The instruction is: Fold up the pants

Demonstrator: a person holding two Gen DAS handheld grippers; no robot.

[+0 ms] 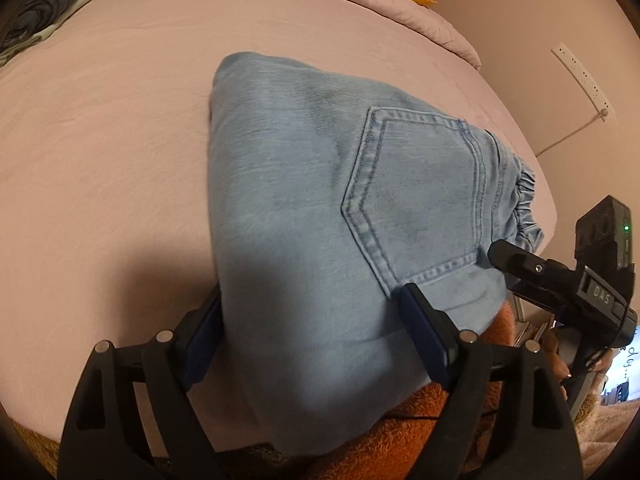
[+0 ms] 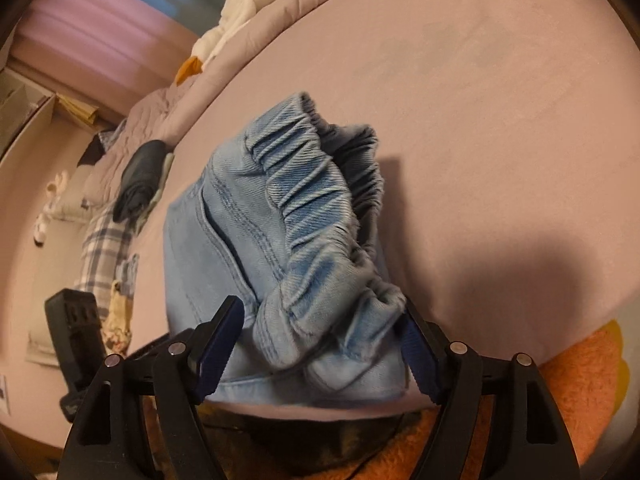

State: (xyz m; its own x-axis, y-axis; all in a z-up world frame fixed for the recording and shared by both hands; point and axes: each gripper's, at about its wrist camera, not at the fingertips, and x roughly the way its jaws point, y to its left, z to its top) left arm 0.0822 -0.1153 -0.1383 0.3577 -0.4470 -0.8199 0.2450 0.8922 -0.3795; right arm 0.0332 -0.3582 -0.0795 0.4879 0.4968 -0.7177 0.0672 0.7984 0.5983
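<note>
Now the folded light-blue denim pants [image 1: 320, 208] are lying on the near edge of the pink bed sheet [image 1: 100, 140]. The left gripper [image 1: 316, 332] and right gripper [image 2: 320, 340] are standing wide, holding nothing. The denim is looking soft, thick and floppy, so grabbing the stacked edges is probably working best.

Pink-sheeted bed [image 1: 120, 140], pink wall [image 1: 560, 20], white power strip [image 1: 582, 80].

Light blue denim pants [image 1: 304, 208] lie folded into a thick, compact bundle near the edge of a pink bed sheet [image 1: 100, 152]. A stitched back pocket [image 1: 416, 196] faces up. The gathered elastic waistband [image 2: 316, 216] bunches at one end.
</note>
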